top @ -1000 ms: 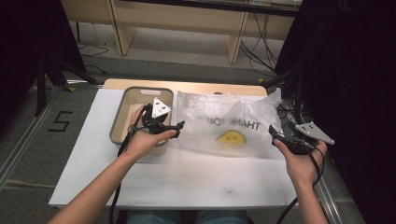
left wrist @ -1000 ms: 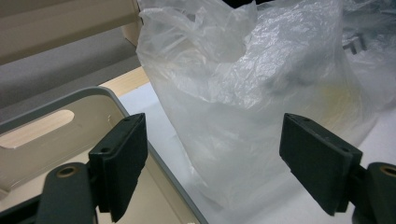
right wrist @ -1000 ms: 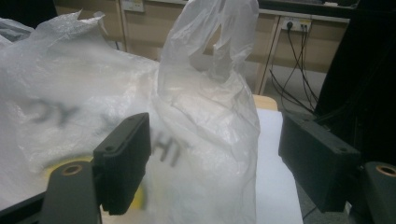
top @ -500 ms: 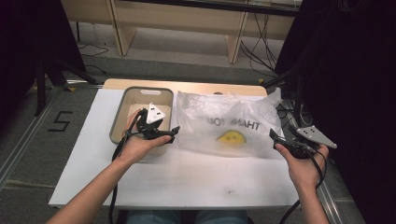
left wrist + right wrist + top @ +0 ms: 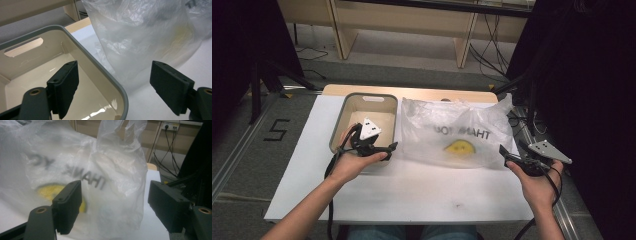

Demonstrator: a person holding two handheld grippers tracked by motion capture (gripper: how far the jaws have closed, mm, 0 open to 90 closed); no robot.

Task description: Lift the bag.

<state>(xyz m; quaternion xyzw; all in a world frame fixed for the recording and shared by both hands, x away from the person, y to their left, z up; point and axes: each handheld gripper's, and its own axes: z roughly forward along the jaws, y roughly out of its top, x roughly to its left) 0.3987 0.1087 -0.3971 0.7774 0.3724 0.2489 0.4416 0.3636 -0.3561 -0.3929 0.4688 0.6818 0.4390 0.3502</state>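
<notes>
1. You are holding the left gripper (image 5: 384,148) just above the near right corner of the grey-rimmed bin (image 5: 343,117), jaws spread wide and gripping nothing; in the left gripper view one jaw is hanging over the bin's inside and the other over the white surface (image 5: 412,190).
2. You are holding the right gripper (image 5: 507,155) near the surface's right edge, also wide open and empty.
3. The plastic bag (image 5: 457,132) is lying on the surface just right of the bin, its long axis running from 9 to 3 o'clock across the high view, with a yellow smiley print (image 5: 460,147) and dark lettering showing through it.
4. From the left gripper, the bag is sitting at about 2 o'clock, its left edge close to the bin wall; whether they are touching, I cannot tell.
5. From the right gripper, the bag's near right corner is lying at about 10 o'clock, very close; in the right gripper view the bag (image 5: 95,177) is already standing between the two jaws, with a bunched handle (image 5: 117,132) rising at the top.
6. Judging from this, the right gripper is the nearer one, so a grip on the bag's right end is looking like the move that is coming.
</notes>
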